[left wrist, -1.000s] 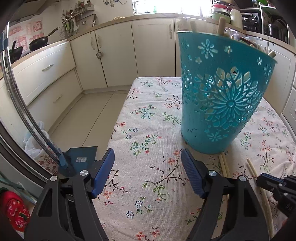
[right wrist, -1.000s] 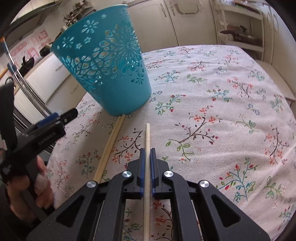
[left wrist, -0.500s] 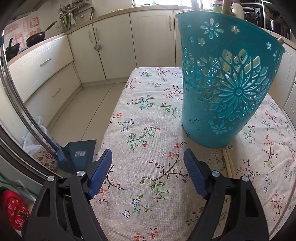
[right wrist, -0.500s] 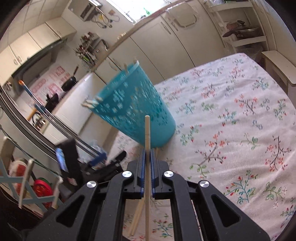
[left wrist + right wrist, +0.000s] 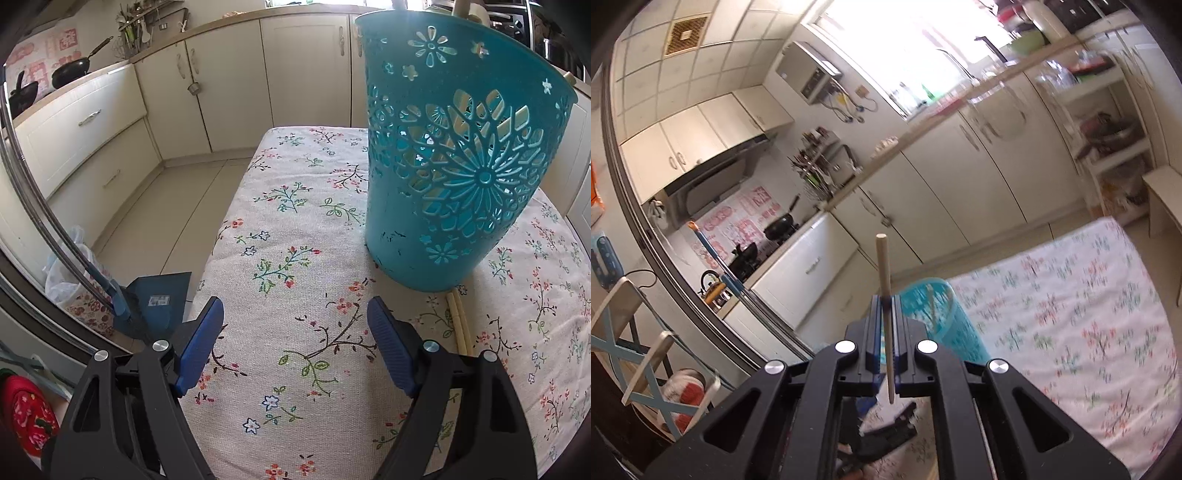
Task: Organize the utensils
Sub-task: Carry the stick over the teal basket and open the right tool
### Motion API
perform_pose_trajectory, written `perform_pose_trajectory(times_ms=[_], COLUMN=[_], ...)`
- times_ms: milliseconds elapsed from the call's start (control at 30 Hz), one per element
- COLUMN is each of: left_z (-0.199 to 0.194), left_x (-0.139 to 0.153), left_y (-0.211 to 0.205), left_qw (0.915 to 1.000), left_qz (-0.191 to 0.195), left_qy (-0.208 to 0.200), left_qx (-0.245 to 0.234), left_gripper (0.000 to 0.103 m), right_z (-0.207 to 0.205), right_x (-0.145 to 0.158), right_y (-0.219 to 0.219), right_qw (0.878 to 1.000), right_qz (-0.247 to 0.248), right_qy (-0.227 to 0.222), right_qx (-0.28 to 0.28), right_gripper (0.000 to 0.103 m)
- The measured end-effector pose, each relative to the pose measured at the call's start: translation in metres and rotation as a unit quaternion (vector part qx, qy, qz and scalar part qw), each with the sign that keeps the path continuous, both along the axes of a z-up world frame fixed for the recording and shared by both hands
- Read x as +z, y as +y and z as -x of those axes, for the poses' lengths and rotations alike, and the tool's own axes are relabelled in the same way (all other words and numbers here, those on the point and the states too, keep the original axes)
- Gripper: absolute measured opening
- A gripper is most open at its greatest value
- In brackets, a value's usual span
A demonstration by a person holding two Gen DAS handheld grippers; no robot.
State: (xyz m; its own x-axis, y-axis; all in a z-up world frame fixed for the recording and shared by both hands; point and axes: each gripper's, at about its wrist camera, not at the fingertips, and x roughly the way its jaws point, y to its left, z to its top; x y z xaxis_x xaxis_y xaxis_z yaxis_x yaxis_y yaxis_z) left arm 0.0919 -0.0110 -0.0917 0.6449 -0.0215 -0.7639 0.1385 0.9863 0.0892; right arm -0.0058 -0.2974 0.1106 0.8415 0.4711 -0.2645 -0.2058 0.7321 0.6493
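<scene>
While clamped between the right gripper jaws, 1 chopstick sticks up.

Both wrist views toward basket (left nearer)

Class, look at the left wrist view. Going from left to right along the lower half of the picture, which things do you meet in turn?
Red floral item → blue dustpan → left gripper, open over the floral tablecloth → wooden chopsticks lying below the teal basket.

Cream kitchen cabinets, bright window
</scene>
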Motion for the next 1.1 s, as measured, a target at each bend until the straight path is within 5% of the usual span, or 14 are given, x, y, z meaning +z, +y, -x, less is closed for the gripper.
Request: perform_pose_trajectory(times_ms=[333,667,800,1100], left_z=[-0.003,-0.007,-0.007,-0.007], left_x=[-0.004,-0.006,-0.006,-0.007], left_y=[-0.002,-0.001,-0.001,-0.002], left_qw=[1.0000,0.9998,0.9998,0.9998], left_qz=[-0.001,0.001,0.001,0.000], left_qy=[0.008,0.019,0.019,0.019], left_qx=[0.000,0.003,0.003,0.003], left_gripper=[0.076,0.076,0.076,0.077], right_z=[-0.035,-0.079,-0.082,-0.026], right_x=[0.050,-0.008,-0.032,-0.048], right_y=[0.015,0.063,0.068,0.062], right_qw=[0.998,0.987,0.985,0.987], right_qz=[0.037,0.160,0.162,0.145], right_qy=[-0.054,0.020,0.059,0.058], right_qx=[-0.019,-0.017,-0.008,-0.032], right_gripper=[0.006,0.006,0.012,0.020])
